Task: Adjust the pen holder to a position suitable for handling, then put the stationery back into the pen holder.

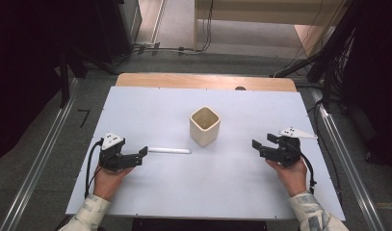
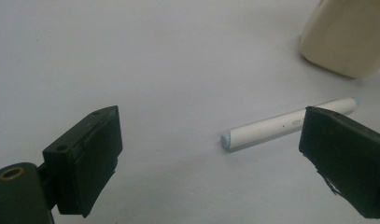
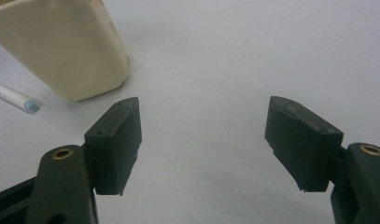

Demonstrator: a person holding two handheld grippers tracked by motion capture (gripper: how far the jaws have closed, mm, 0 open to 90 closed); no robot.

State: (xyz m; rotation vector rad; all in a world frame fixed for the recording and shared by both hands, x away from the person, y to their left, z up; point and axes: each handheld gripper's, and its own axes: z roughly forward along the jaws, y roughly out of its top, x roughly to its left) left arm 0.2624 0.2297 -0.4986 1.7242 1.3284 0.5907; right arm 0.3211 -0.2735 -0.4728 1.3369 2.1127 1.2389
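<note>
A white pen (image 1: 169, 150) lies flat at centre frame on the counter (image 1: 136, 106), its far end hidden behind one jaw in the left gripper view. The left tool (image 1: 142, 153), jaws apart, sits just beside it. A cream cup (image 1: 204, 125) stands nearby, cropped at frame edges in both gripper views. The right tool (image 1: 261, 142) rests spread and empty.

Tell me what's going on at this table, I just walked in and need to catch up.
A person holds a two-jaw gripper in each hand over a white table. The left gripper is open, pointed at a white pen lying flat just ahead of its jaws, not yet grasped. The right gripper is open too, holding nothing. A cream square cup stands upright between them, beyond the pen.
</note>
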